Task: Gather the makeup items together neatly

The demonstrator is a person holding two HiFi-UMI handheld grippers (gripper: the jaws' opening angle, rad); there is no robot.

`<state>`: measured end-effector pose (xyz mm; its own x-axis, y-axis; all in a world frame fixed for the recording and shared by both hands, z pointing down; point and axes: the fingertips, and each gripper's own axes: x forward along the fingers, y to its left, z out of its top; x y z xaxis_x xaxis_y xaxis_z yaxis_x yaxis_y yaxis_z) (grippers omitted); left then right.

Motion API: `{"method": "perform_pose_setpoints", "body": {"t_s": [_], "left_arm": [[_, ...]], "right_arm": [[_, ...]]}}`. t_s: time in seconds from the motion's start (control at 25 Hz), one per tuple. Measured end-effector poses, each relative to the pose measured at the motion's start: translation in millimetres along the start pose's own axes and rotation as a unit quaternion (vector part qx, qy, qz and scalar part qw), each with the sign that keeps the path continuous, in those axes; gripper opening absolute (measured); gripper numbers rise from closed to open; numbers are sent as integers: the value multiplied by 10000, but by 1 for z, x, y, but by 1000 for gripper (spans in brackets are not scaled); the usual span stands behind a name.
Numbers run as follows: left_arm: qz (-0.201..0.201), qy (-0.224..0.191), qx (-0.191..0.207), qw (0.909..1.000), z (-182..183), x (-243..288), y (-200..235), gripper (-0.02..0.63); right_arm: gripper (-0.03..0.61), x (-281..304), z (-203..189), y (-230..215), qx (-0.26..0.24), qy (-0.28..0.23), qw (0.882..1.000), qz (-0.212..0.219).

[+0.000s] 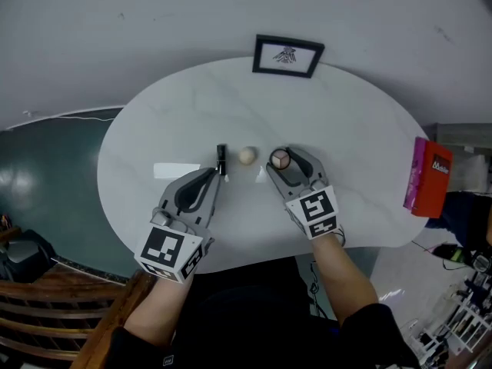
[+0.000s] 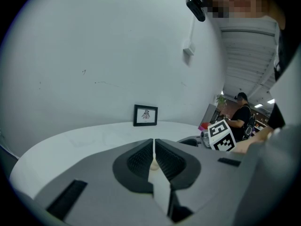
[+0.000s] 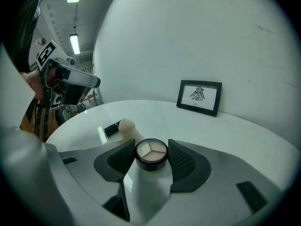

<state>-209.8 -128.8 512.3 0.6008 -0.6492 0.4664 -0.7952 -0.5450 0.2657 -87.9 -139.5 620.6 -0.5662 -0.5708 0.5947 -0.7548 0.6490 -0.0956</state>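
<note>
- Compact (image 3: 151, 152): round, dark-rimmed, with three pale shades showing on top. It sits between the pads of my right gripper (image 3: 151, 146), right of the table's middle, on the near half.
- Right gripper: the jaws are closed onto the compact, one ribbed pad against each side. I cannot tell whether the compact rests on the table or hangs just above it.
- Sponge (image 1: 247, 155): a beige ball on the table just left of the compact and apart from it. It is free of both grippers.
- Tube (image 1: 221, 159): black, lying flat just left of the sponge, with its length running near to far.
- Left gripper (image 1: 214, 174): the jaws are pressed together with only a hairline slit between the pads, and nothing is held. The tip lies just beside the tube's near end; contact cannot be confirmed.
- Order on the table, left to right: tube, sponge, compact, in a loose row.
- Table (image 1: 346, 121): a white oval top with faint marbling.
- Picture (image 1: 287, 55): black frame, upright at the far edge against the wall.
- Red box (image 1: 427, 177): at the table's right edge, well apart from the makeup.
</note>
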Motion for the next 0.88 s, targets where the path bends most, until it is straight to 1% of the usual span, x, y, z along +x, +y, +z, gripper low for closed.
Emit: {"method": "perform_pose_setpoints", "body": {"t_s": [0.28, 0.52, 0.6, 0.8, 0.88], "left_arm": [[16, 20, 38, 10000, -8, 0, -3, 25], [104, 44, 37, 9999, -11, -10, -4, 25], [133, 17, 16, 9999, -10, -12, -3, 25], [139, -67, -18, 9999, -3, -16, -6, 25], [148, -88, -47, 9998, -1, -18, -6, 25]], "right_arm": [[219, 9, -11, -1, 3, 24, 10000, -46], [219, 12, -16, 2, -173, 214, 9996, -87], [219, 14, -18, 1, -137, 321, 9994, -68], [219, 21, -25, 4, -50, 785, 9968, 122], [219, 19, -26, 4, -74, 901, 9958, 114]]}}
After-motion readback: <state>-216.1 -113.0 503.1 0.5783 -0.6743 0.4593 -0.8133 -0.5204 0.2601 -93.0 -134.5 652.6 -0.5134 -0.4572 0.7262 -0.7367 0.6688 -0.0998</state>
